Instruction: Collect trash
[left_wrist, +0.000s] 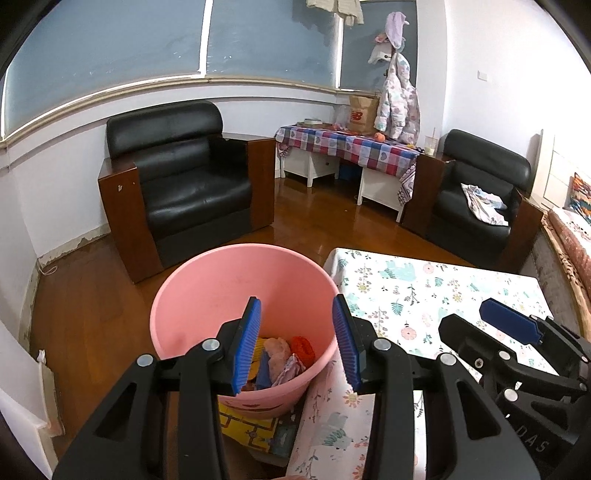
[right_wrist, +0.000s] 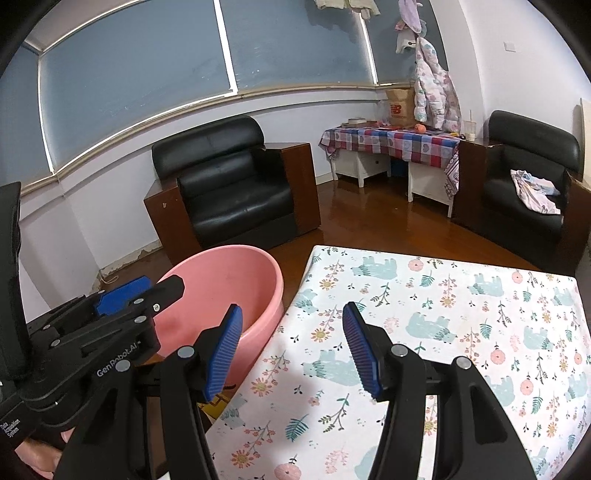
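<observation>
A pink bucket (left_wrist: 221, 291) stands on the floor beside a low table with a floral cloth (left_wrist: 424, 291). At its bottom lie pieces of trash (left_wrist: 288, 356): red, pink, yellow and blue scraps. My left gripper (left_wrist: 297, 347) hangs open over the bucket's mouth, with nothing between its blue pads. The right gripper (right_wrist: 293, 349) is open too, empty, above the table's left edge (right_wrist: 306, 280) next to the bucket (right_wrist: 229, 280). Each gripper shows in the other's view, the right one (left_wrist: 509, 325) over the cloth, the left one (right_wrist: 122, 295) over the bucket.
A black armchair (left_wrist: 184, 177) stands behind the bucket and another (left_wrist: 480, 192) at the right with a cloth on it. A checked-cloth desk (left_wrist: 347, 144) stands at the back wall. Yellow patterned paper (left_wrist: 243, 424) lies under the bucket. Wooden floor (left_wrist: 92, 306) runs to the left.
</observation>
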